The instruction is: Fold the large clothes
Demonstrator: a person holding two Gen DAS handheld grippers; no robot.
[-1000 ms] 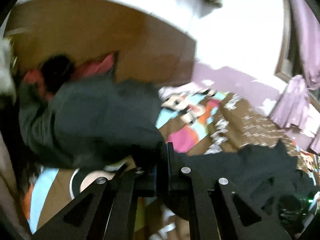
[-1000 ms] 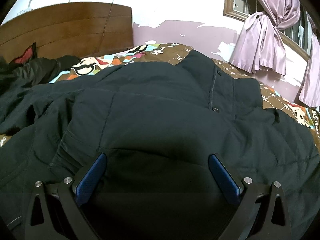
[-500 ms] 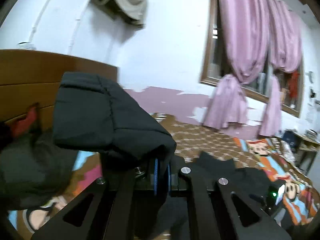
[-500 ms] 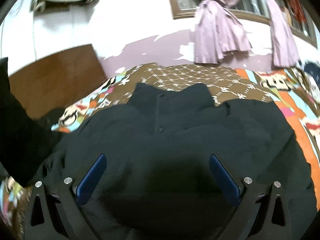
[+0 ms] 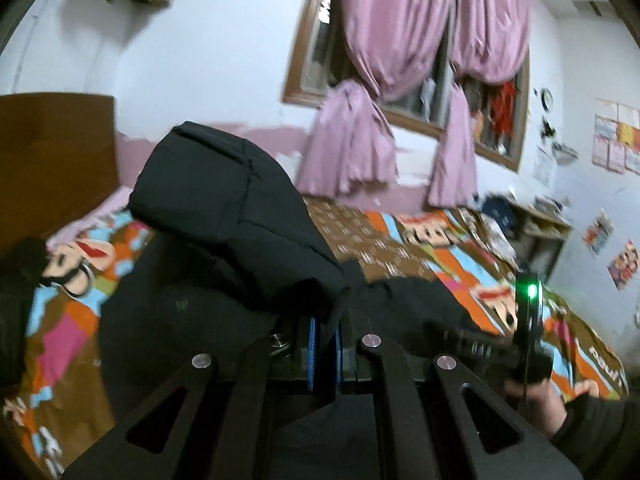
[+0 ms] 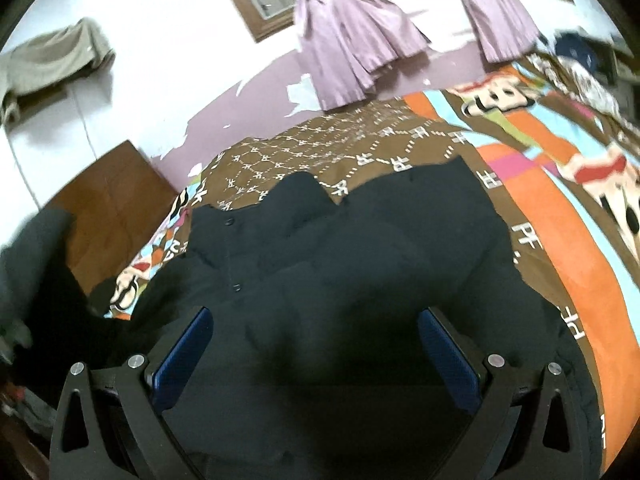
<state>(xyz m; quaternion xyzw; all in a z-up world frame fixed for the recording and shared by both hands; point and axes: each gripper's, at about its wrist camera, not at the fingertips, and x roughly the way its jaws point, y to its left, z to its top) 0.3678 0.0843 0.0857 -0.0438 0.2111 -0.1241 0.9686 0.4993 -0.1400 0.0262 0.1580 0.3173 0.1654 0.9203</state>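
We count one black jacket (image 6: 360, 264) spread on one bed (image 6: 560, 208), with two snap buttons (image 6: 229, 221) visible along its front. We count two grippers: the left gripper (image 5: 324, 344) and the right gripper (image 6: 316, 344). We count two knotted pink curtains (image 5: 352, 140), one window (image 5: 400, 92), one wooden headboard (image 5: 52, 152) and one beige garment (image 6: 52, 64) hanging on the wall.

The jacket (image 6: 360, 264) lies on the bed (image 6: 560, 208) — one sleeve (image 5: 232, 216) raised at its left. The curtains (image 6: 360, 40) hang behind the bed, the headboard (image 6: 112, 216) to its left.
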